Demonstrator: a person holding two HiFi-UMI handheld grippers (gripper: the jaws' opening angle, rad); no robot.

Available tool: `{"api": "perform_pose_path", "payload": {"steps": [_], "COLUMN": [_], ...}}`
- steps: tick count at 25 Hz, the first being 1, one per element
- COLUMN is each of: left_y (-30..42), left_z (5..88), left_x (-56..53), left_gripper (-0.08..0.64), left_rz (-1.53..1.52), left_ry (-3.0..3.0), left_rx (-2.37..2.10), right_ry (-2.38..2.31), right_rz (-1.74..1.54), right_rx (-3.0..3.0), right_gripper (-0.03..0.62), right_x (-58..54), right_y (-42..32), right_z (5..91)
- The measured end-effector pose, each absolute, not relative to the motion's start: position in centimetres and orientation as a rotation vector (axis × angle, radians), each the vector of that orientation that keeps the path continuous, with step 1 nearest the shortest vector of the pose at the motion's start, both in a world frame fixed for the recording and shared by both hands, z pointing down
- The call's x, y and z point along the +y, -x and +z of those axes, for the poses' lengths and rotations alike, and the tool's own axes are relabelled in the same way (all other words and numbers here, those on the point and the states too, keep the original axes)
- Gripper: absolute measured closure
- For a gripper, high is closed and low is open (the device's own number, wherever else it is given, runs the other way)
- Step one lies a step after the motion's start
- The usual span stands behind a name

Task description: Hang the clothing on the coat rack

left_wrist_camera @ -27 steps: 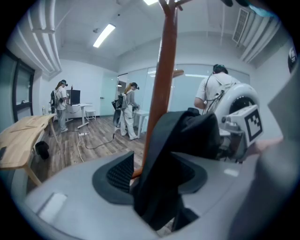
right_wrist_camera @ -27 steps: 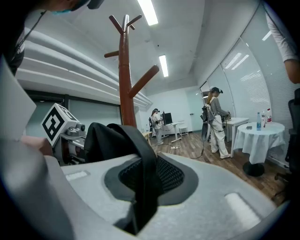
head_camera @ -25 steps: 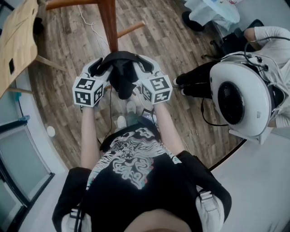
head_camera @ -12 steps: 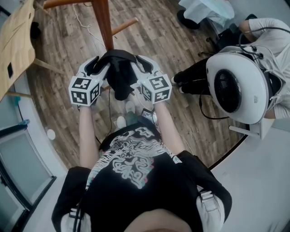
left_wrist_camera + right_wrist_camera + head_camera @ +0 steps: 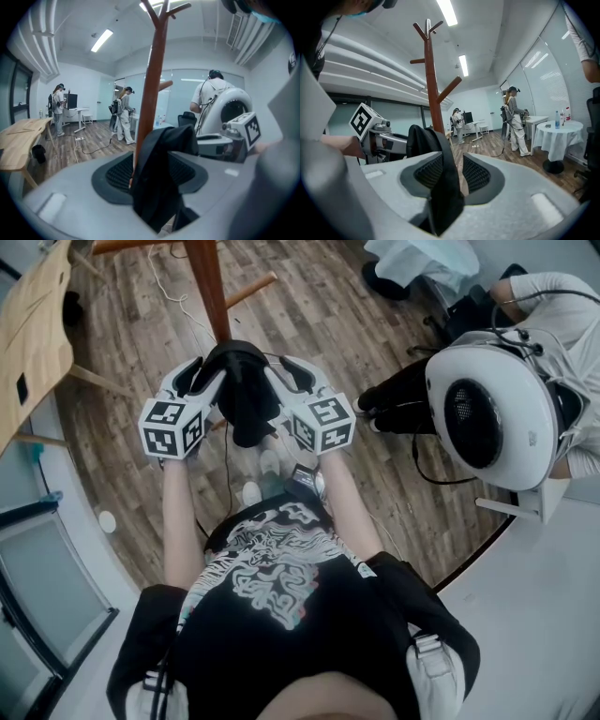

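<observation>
A black garment [image 5: 246,395] hangs bunched between my two grippers, just in front of the brown coat rack pole [image 5: 208,292]. My left gripper [image 5: 208,371] is shut on the cloth [image 5: 161,173], and the rack's pole [image 5: 152,79] rises right behind it with its pegs overhead. My right gripper [image 5: 281,376] has just been opening. Its jaws now stand apart with a fold of the garment [image 5: 440,173] draped between them, and floor shows through a gap beside the cloth. From that side the rack [image 5: 433,84] stands close ahead, slightly left.
A light wooden table [image 5: 33,329] is at the left. A seated person beside a big white round device [image 5: 487,423] is at the right. A cable [image 5: 169,277] runs over the wood floor. Other people stand further off near a white-clothed table [image 5: 558,136].
Both grippers, with the garment between them, have shifted a little toward the rack pole. The garment still hangs between them.
</observation>
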State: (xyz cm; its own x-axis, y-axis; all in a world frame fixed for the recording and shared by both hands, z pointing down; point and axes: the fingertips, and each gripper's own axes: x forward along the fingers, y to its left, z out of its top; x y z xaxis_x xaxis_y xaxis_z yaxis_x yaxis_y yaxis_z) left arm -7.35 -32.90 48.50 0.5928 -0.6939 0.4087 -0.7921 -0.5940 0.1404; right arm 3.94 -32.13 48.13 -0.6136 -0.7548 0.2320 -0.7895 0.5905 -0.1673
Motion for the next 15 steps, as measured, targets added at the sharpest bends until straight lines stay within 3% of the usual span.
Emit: {"api": "perform_pose_path", "payload": {"steps": [12,13,14,15], "left_y": [8.0,8.3,8.5,8.8], "left_z": [47.2,46.8,46.3,45.8], "left_x": [-30.3,-30.1,-30.0,-29.9], "left_gripper": [0.375,0.388,0.453,0.549], "left_rz": [0.43,0.412,0.387,0.361], "left_ry": [-2.555,-2.558,-2.562,-2.564], "left_rx": [-1.265,-1.29,-1.316,-1.336], "right_ry": [-1.317,-1.324,-1.34,-1.356], "right_rz": [0.362,0.347,0.327,0.307], "right_rx": [-2.691,-2.682,-2.667,-2.648], "right_gripper": [0.466,0.469,0.482,0.58], "right_x": [-29.3,-29.1,-29.0,-28.9], "right_y": [-4.1,-4.2,-4.3,-4.5], "right_z": [47.0,46.9,46.8,46.7]}}
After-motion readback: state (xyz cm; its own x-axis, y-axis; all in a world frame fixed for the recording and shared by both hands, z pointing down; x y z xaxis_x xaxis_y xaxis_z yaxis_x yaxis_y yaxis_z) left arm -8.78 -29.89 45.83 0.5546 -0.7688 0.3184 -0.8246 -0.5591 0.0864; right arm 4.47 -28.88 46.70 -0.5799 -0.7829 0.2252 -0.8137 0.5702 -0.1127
